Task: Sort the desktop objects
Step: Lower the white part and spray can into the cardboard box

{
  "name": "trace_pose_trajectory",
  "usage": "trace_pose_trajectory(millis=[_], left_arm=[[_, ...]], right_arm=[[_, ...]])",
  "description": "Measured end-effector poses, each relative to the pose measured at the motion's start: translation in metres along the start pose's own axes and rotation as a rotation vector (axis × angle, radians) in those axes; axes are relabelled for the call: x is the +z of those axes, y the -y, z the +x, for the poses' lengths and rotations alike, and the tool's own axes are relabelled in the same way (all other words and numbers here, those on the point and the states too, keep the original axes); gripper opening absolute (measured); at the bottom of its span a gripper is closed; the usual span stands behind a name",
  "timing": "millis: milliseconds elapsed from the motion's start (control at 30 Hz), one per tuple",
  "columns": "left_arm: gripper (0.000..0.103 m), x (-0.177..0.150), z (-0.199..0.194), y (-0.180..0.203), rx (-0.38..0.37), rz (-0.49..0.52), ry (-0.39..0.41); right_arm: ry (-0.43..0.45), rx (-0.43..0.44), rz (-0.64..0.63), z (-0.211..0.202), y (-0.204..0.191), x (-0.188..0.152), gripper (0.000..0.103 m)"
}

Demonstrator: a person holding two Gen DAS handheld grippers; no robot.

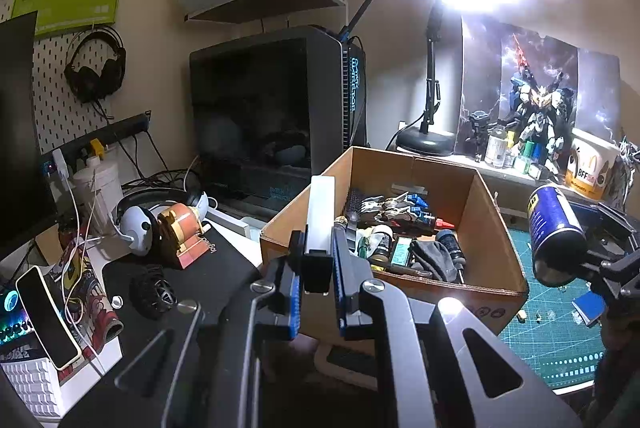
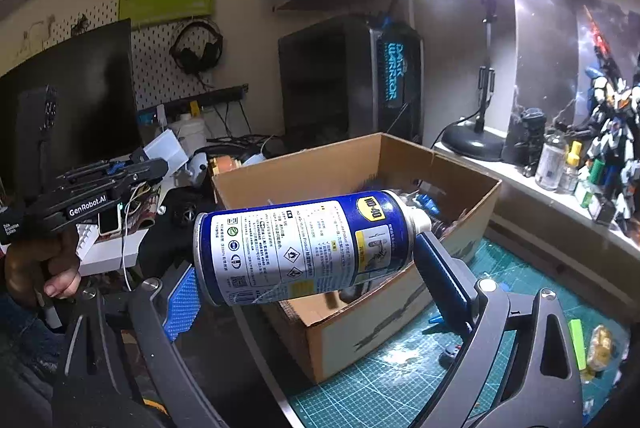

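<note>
My left gripper [image 1: 319,254] is shut on a flat white rectangular block [image 1: 321,211], which stands upright just left of an open cardboard box [image 1: 496,228]. The box holds several tools, tubes and small bottles. A blue WD-40 can [image 2: 304,248] lies sideways between the pads of my right gripper [image 2: 312,268], in front of the cardboard box [image 2: 360,163] and above its near corner. The left wrist view shows that WD-40 can [image 1: 554,228] to the right of the box, held by the right gripper [image 1: 600,268]. At the left of the right wrist view, a hand [image 2: 44,268] holds the left gripper [image 2: 132,165] with the white block [image 2: 166,149].
A green cutting mat [image 1: 560,340] with small scraps lies right of the box. Behind stand a black PC tower [image 1: 272,115], a desk lamp [image 1: 430,139], small bottles and a model robot [image 1: 536,115]. White headphones [image 1: 140,224], a phone [image 1: 48,316] and cables crowd the left.
</note>
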State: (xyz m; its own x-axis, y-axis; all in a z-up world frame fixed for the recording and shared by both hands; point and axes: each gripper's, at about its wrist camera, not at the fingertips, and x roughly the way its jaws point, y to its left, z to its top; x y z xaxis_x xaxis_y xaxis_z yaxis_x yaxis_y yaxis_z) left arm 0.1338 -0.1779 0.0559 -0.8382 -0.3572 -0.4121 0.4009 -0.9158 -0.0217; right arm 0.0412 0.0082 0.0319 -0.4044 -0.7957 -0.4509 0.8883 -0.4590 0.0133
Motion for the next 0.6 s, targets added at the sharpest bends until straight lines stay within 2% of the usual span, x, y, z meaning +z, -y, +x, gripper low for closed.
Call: trace_pose_trajectory(millis=[367,600], left_arm=[[0.013,0.011,0.019,-0.001,0.004,0.02,-0.016],[0.013,0.032,0.037,0.004,0.016,0.056,-0.023]], right_arm=[[-0.022,0.003,-0.034,0.012,-0.009,0.011,0.095],[-0.033,0.027,-0.055,0.028,-0.008,0.026,0.095]])
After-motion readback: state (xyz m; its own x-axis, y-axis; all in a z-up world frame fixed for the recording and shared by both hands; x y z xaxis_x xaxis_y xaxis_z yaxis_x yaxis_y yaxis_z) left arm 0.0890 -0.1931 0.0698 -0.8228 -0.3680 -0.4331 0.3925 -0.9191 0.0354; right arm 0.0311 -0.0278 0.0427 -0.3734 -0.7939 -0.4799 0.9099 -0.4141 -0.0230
